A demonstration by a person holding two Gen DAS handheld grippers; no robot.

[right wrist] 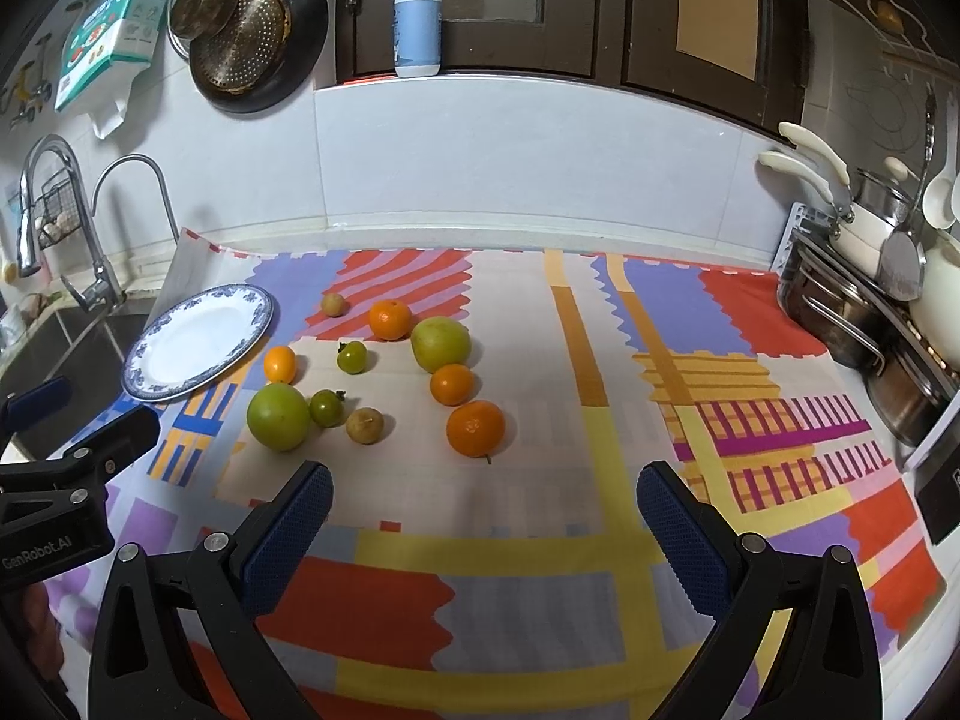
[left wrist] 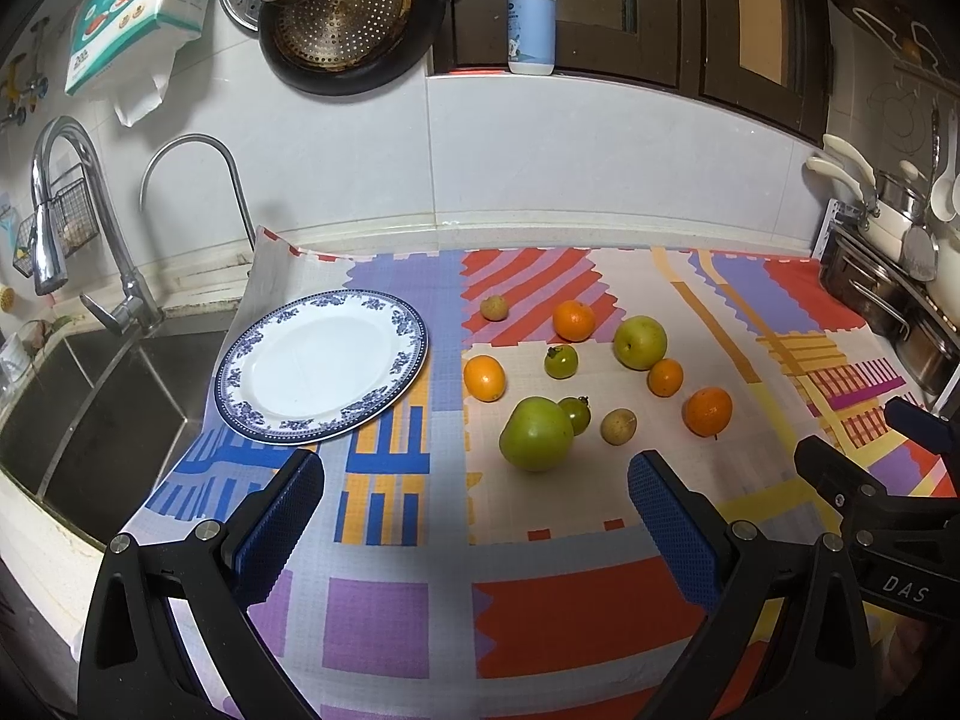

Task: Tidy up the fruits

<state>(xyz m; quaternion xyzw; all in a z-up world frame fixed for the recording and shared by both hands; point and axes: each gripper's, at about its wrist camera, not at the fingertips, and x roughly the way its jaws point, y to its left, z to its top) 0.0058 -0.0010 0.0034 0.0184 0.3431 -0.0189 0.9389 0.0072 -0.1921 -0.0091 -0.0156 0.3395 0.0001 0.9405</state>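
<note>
Several loose fruits lie on the patterned mat: a big green apple, a second green apple, several oranges such as the nearest one, two small green persimmons and two small brown longans. A blue-rimmed white plate lies bare to their left. My left gripper is open and empty, near of the big apple. My right gripper is open and empty, near of the oranges.
A sink with two faucets lies left of the plate. Steel pots and utensils stand at the right edge. A tiled wall with a hanging pan and a soap bottle stands behind the mat.
</note>
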